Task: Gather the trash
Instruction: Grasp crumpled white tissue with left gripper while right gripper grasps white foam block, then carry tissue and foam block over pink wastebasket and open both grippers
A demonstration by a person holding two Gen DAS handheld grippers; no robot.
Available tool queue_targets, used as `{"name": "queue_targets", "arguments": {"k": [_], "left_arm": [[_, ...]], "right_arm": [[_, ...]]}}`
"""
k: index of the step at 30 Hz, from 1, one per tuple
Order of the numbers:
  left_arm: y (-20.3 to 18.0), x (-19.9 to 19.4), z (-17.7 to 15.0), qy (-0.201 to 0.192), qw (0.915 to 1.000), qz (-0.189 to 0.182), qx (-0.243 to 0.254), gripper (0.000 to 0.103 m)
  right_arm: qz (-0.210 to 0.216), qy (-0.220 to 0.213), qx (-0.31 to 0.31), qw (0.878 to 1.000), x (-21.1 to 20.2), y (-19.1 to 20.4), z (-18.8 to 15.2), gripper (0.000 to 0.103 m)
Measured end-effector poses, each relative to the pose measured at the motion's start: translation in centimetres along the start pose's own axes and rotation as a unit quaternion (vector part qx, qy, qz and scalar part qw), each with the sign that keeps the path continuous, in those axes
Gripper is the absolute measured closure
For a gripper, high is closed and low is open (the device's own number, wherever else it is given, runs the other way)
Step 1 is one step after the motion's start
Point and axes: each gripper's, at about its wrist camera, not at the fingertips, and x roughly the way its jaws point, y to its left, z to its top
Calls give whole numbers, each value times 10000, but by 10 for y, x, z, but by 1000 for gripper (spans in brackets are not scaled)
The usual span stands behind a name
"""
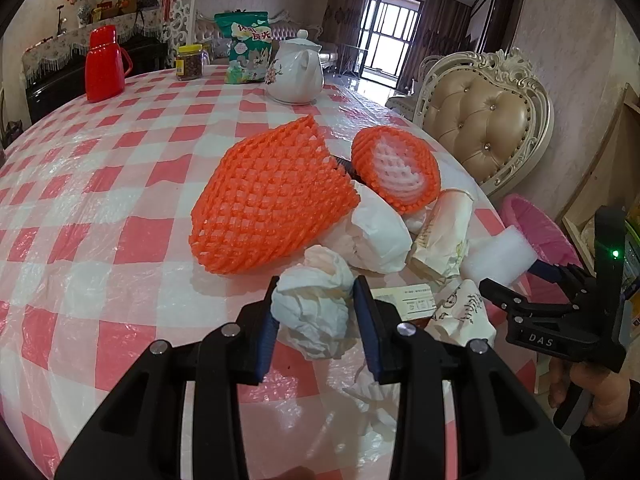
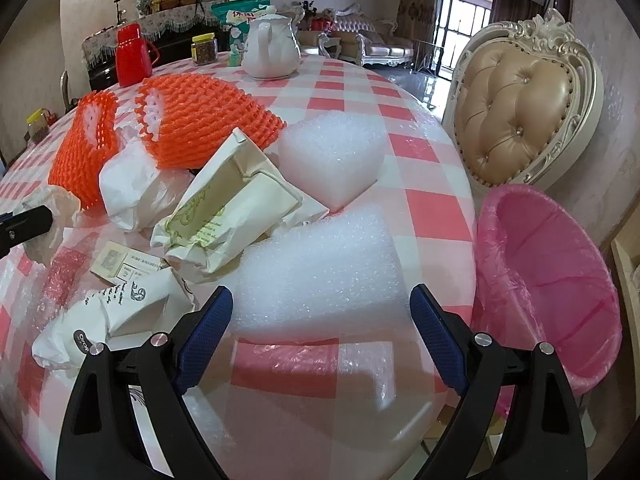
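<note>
A round table [image 2: 360, 76] in a red-and-white check cloth fills both views, with a padded chair [image 2: 520, 100] at its far right and a pink-lined bin [image 2: 560, 280] just off its right edge.

Your left claw [image 1: 314, 312] is narrow, and its blue pads look pressed on a crumpled tissue [image 1: 314, 304] at the near side of the trash heap. From there the bin lies well to the right, past your other hand.

Your right claw [image 2: 322, 320] stands wide, with the near end of a white foam slab [image 2: 320, 276] between its jaws; neither pad seems to touch it. The slab's long axis runs across the gap, left to right, so it nearly fills the opening. You'll probably have to push farther forward before closing.

This hand is the nearer to the bin, which sits just right of the slab. A second foam block [image 2: 332, 160], paper wrappers and orange nets [image 2: 208, 116] lie beyond, untouched.
</note>
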Motion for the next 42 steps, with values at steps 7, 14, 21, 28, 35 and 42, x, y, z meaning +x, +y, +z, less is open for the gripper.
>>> {"name": "queue_targets", "arguments": {"k": [7,14,21,28,35,42], "left_arm": [[-5,-5,4,-75,9999,-14,79,68],[-11,-7,7,-93,9999,-31,126,68],[-16,-8,7,-112,9998,-59,160,68],[-13,-4,6,-72,9999,-75,116,68],[-11,-4,6,-85,9999,-95,89,68],[-12,-5,6,-93,9999,-80,92,68]], "right_arm": [[186,-64,171,9997,-4,-7,1,20],[252,-251,229,9991,-17,-13,4,20],[181,-204,71,9996,-19,-9,4,20],[-32,69,-268,9996,-3,2,-8,19],[-319,168,-584,9976,-1,12,-11,19],[-131,74,-347,9993,-4,3,-10,19]]}}
